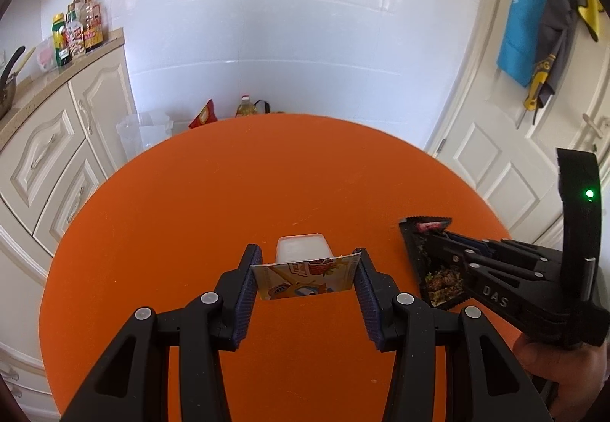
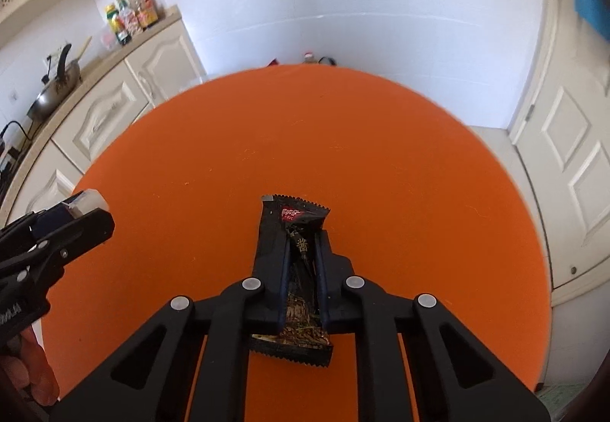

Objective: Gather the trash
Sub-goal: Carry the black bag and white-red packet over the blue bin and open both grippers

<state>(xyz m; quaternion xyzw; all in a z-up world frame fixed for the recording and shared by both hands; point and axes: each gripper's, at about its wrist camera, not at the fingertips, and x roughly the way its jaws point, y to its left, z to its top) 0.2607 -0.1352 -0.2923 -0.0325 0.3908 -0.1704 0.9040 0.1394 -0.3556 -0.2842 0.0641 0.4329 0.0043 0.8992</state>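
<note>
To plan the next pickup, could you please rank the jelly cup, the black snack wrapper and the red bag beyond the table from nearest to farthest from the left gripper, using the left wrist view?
1. jelly cup: between the left gripper pads.
2. black snack wrapper: to the right on the table.
3. red bag: beyond the table's far edge.

A round table top is coloured a plain, even orange. A small plastic jelly cup is seen as milky white, its foil lid printed yellow with a red strawberry. A crinkled snack wrapper is black with a red logo and pale characters. Black gripper fingers are faced with dark blue ribbed pads.
</note>
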